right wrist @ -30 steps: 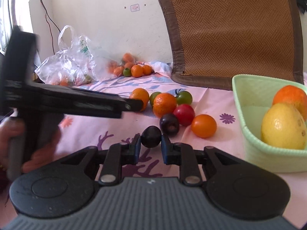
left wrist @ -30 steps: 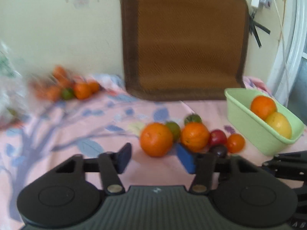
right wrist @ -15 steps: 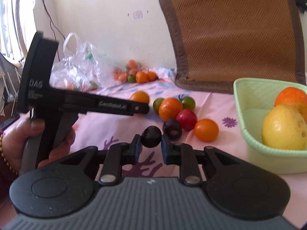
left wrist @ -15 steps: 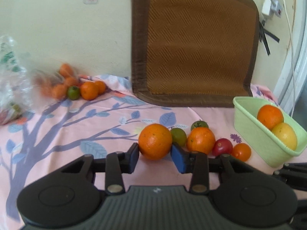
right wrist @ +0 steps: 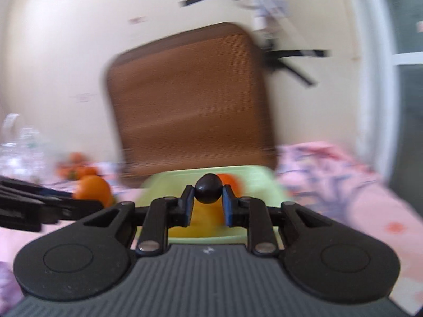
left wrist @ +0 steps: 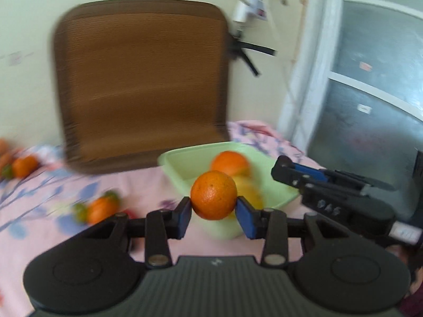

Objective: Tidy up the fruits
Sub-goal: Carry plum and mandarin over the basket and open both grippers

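the left gripper (left wrist: 213, 210) has its jaws clenched across the middle of an orange (left wrist: 213, 195), gripping the widest part so the round fruit cannot roll free, and holds it lifted in front of the green basket (left wrist: 176, 164). the right gripper (right wrist: 206, 204) pinches a small dark fruit (right wrist: 208, 188) the same way, aimed at the basket's rim (right wrist: 248, 172), likely so both can be dropped beside the orange and yellow fruit already inside.
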`<state>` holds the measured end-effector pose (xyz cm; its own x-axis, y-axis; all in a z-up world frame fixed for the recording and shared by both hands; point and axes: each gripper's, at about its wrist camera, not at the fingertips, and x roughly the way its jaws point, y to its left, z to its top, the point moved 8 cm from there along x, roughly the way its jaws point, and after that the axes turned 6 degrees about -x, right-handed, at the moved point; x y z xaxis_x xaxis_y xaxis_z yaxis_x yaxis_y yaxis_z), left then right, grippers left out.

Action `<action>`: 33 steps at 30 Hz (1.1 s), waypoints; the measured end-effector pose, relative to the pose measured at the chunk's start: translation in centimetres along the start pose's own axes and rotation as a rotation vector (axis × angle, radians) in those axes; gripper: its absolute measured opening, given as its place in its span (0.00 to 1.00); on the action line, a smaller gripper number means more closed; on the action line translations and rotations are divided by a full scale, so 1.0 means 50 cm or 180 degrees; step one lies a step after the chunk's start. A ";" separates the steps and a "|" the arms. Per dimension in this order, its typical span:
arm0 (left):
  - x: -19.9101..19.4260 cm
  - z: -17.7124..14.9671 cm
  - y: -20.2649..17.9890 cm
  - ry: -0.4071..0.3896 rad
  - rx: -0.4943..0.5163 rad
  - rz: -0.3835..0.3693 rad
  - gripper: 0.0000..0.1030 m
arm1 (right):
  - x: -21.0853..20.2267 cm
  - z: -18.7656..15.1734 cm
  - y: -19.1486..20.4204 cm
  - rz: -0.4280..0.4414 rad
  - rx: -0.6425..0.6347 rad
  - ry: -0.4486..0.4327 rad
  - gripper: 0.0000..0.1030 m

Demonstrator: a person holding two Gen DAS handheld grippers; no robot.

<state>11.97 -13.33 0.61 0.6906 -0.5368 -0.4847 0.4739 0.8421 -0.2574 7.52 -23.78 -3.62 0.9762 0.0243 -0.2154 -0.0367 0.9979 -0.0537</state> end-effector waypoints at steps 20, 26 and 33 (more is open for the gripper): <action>0.137 0.051 0.037 0.0156 -0.0347 0.0146 0.50 | 0.045 -0.039 -0.005 -0.0179 -0.0167 0.0273 0.47; -0.007 0.071 0.123 -0.0383 -0.0552 0.0409 0.54 | 0.032 -0.027 -0.023 -0.0215 0.0019 0.0100 0.46; -0.124 -0.032 0.283 -0.0357 -0.0806 0.1153 0.54 | -0.001 -0.005 -0.010 -0.0021 0.0074 -0.0271 0.39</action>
<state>13.51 1.98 -1.36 0.8487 -0.1958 -0.4913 0.0519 0.9553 -0.2910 7.42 -24.27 -3.81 0.9911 0.0219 -0.1312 -0.0263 0.9991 -0.0319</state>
